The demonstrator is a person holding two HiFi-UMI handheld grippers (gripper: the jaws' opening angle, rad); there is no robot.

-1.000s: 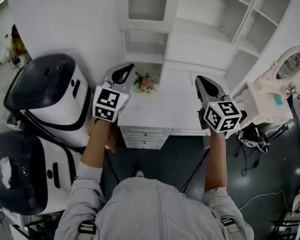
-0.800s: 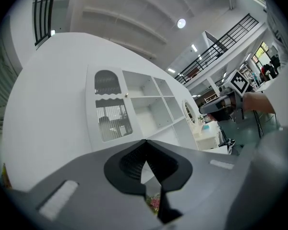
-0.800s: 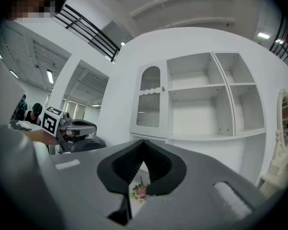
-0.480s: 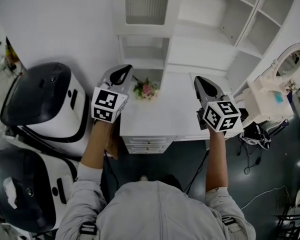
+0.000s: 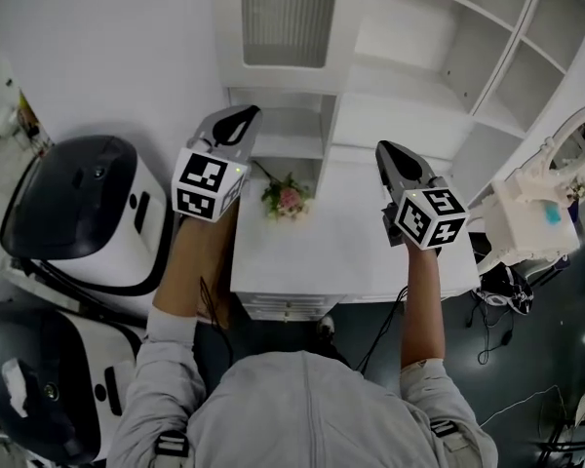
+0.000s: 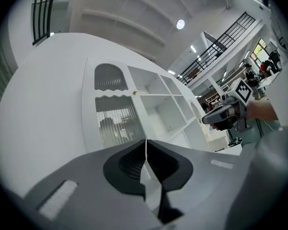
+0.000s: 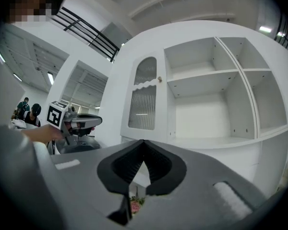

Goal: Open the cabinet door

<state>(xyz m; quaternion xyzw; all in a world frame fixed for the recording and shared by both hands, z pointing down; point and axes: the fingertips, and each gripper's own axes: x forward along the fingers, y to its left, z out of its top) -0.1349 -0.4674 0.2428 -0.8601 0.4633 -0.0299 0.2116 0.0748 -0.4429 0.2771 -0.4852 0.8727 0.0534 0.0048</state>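
Head view: a person was seen from above, arms stretched forward over a white desk. The left gripper and the right gripper were held well apart, both pointed toward a white wall unit. The cabinet door, a closed panel of ribbed glass, was placed beyond and above the left gripper's fingertips, not touched by them. A small bunch of pink flowers was set on the desk below and between the two sets of fingers, nearer the left. Open shelves were spread ahead of the right gripper's fingers. Two black-and-white machines were parked outside the left gripper.

Left gripper view: the fingertips of the left gripper were parted by only a hairline slit, the jaws having just been opening, and nothing was held between them. The cabinet door was shown ahead and slightly left of the fingertips, apart from them, with its small knob on the edge nearest the shelves. The right gripper was caught off to the right of the fingers.

Right gripper view: the fingertips of the right gripper were pressed together, with nothing gripped. The cabinet door was seen straight ahead, above the fingertips and clear of them, its knob on the right edge. The flowers were glimpsed below the fingers, and the left gripper was seen to their left.
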